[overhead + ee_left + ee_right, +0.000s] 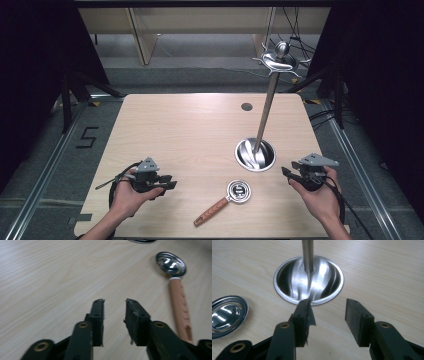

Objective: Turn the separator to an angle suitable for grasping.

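Observation:
A small steel ladle with a wooden handle (220, 204) lies near the table's front edge, its shiny bowl (171, 263) toward the stand. A steel stand rises from a round dished base (255, 155); its pole (266, 111) leans up to a hook crown (279, 60). My left gripper (171, 182) rests at the front left, open, with bare wood between its fingers (98, 320); the ladle handle (180, 312) lies just right of them. My right gripper (286, 172) sits at the front right, open, pointing at the stand base (309, 280).
The light wooden table (190, 125) has a dark round grommet (246, 106) at the back. Cables and wooden furniture lie on the floor beyond the table. Dark curtains flank both sides.

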Demonstrator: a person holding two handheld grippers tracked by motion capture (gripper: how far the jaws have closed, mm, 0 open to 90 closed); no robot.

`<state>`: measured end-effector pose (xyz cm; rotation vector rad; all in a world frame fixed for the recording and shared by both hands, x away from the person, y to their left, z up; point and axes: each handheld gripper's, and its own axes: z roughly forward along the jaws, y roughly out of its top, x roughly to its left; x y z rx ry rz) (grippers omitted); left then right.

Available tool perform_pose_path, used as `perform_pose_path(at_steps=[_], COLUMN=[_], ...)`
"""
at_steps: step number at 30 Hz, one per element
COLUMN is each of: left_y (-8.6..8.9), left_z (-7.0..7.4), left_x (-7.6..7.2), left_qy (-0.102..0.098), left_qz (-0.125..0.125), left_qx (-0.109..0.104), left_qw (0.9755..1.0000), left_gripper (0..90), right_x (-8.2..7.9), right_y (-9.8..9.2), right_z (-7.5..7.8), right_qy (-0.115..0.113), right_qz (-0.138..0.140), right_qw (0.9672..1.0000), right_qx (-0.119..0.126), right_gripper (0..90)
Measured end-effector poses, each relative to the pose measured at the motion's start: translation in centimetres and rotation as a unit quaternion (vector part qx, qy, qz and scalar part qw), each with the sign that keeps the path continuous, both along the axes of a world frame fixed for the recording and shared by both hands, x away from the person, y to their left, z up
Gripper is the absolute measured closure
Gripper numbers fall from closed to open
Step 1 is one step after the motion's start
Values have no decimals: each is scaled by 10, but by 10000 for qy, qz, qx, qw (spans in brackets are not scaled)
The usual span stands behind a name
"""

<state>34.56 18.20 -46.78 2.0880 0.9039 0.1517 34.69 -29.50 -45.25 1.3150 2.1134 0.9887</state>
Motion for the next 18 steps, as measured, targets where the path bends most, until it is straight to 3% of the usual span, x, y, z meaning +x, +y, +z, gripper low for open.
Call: perform_pose_path(at_steps=[2, 5, 7, 8, 9, 10, 11, 12, 16, 17, 18], left_y=[-11, -30, -45, -57, -64, -73, -79, -87, -106, -109, -111], left_z=[5, 11, 13, 13, 12, 11, 10, 8, 0, -2, -4], left_x=[-6, -17, -25, -31, -35, -39, -42, -45, -48, -47, -47], left_qy=[78, 269, 412, 524, 564, 592, 665, 732, 818, 806, 918], left_qz=[-337, -819, -1166, -1413, -1516, -1789, -1854, -1992, -2206, -2244, -2174], left_qx=[-85, -88, -6, 7, 79, 212, 281, 411, 924, 1027, 1044], left_qw=[9994, 9962, 9923, 9886, 9868, 9819, 9800, 9764, 9675, 9657, 9661], left_gripper=[767, 891, 893, 893, 893, 893, 893, 892, 892, 893, 893], right_x=[0, -1, -2, -1, -1, 0, 1, 1, 1, 1, 1], right_y=[-1, -1, 0, -1, -1, -2, -4, -4, -4, -5, -5], right_z=[1, 1, 2, 1, 1, 1, 0, 0, 0, 0, 0], right_qy=[-36, 2, 136, 55, 55, 44, -62, -74, -70, -154, -106], right_qz=[-52, -114, -188, -178, -178, -177, -98, -104, -109, -67, -44], right_qw=[10000, 9999, 9997, 9998, 9998, 9998, 9999, 9999, 9999, 9998, 9999], right_qx=[-73, -24, 70, 27, 27, 24, -18, -15, -2, -83, -83], right_gripper=[557, 555, 554, 554, 554, 553, 553, 553, 552, 552, 551])
